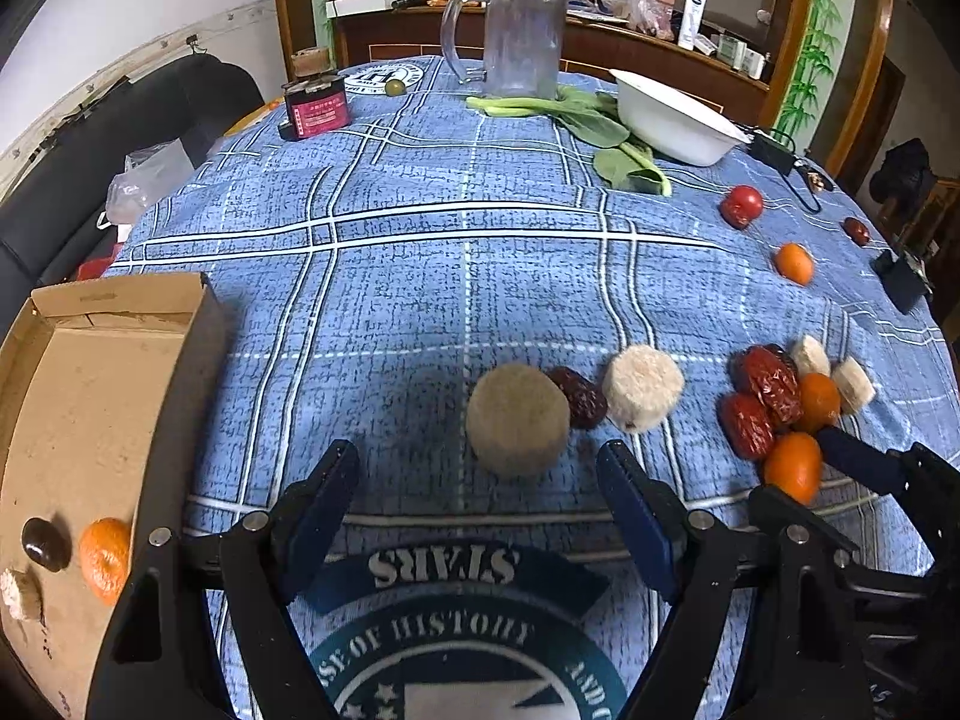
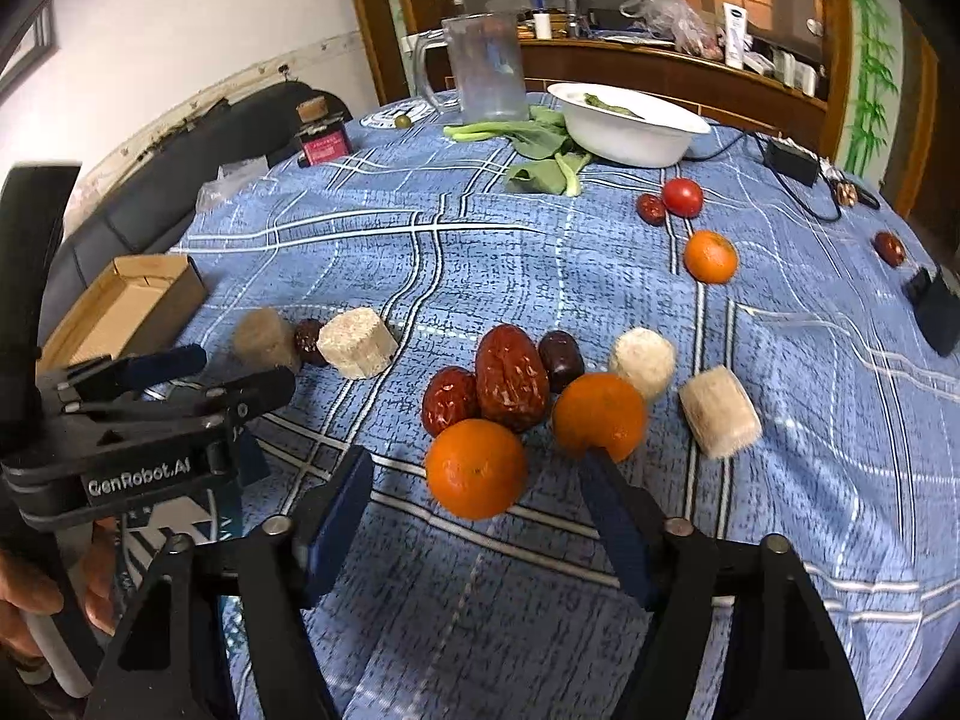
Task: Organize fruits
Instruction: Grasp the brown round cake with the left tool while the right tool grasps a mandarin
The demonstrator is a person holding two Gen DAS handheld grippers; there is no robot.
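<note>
My left tool (image 1: 477, 468) hangs over the blue plaid surface (image 1: 420, 276) with its jaws apart, a tan chunk (image 1: 517, 418) just ahead of the gap and touching neither pad. Behind that chunk sit a dark date (image 1: 579, 397) and a white chunk (image 1: 642, 387). The cardboard box (image 1: 90, 396) lies at the left, holding a small orange (image 1: 105, 558), a dark fruit (image 1: 45, 543) and a pale piece (image 1: 21, 594). My right tool (image 2: 477, 483) has its jaws apart too, with the near orange (image 2: 477, 468) between them; I see a gap on the left pad's side, and the right finger's tip reaches the second orange (image 2: 600, 414). Behind these oranges are two red dates (image 2: 510, 377), a dark one (image 2: 561, 360) and two white chunks (image 2: 720, 411). Farther back rest a third orange (image 2: 710, 256), a tomato (image 2: 683, 197), greens (image 2: 540, 138), a white bowl (image 2: 630, 132) and a clear jug (image 2: 486, 75).
</note>
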